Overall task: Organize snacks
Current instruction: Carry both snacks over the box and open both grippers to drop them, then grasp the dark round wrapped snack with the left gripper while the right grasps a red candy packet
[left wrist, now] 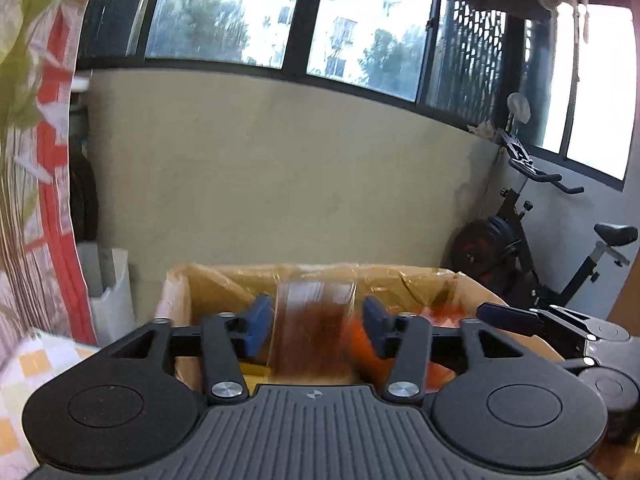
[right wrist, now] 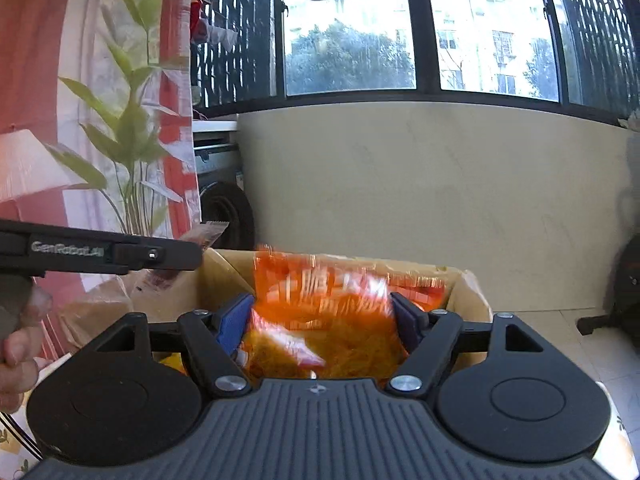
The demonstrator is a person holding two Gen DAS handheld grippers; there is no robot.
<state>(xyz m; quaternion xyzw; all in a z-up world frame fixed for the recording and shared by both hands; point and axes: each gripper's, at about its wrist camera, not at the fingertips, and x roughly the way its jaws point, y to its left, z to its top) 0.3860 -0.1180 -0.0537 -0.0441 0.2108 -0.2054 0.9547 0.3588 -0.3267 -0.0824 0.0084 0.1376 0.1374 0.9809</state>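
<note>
We see a pale tiled floor (right wrist: 560, 344) at the right of the right wrist view, with an open cardboard box (right wrist: 468, 300) seeming to sit beside it; its base is hidden. In the left wrist view, an exercise bike (left wrist: 532, 252) and a white sack (left wrist: 116, 296) stand behind the box (left wrist: 180, 300).

Brown snack packet (left wrist: 316, 328) between hand-held gripper (left wrist: 318, 322) pads, above cardboard box (left wrist: 208, 284).

Both hand-held grippers (left wrist: 318, 322) (right wrist: 322, 322) part-closed, level.
</note>
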